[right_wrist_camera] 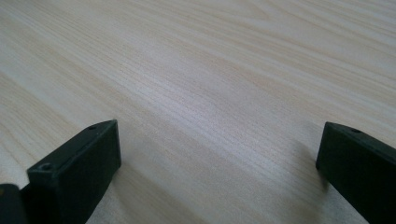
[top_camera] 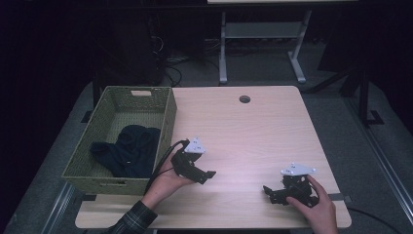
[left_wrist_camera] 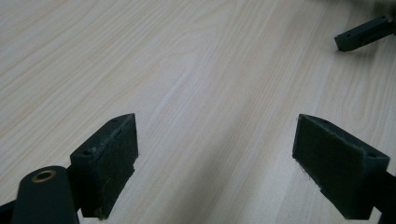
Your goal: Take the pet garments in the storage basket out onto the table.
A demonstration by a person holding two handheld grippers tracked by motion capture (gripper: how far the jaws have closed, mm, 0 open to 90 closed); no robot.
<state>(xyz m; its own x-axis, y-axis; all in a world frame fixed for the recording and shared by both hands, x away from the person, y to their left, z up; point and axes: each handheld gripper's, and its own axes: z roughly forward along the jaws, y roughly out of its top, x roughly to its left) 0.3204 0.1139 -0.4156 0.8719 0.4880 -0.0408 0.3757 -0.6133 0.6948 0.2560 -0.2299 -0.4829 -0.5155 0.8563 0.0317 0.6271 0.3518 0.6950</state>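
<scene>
Both tongs gaping over table; dark cloth in basket, leftward.

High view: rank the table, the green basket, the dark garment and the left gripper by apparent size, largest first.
1. table
2. green basket
3. dark garment, lying inside the basket
4. left gripper, clearly the smallest

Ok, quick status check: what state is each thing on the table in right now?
Left gripper: open, nothing between the jaws, over bare table.
Right gripper: open, nothing between the jaws, low by the table's near edge.
Basket: upright at the table's left end, no lid.
Dark cloth: crumpled inside the basket.
Table: bare wood between the grippers.
</scene>
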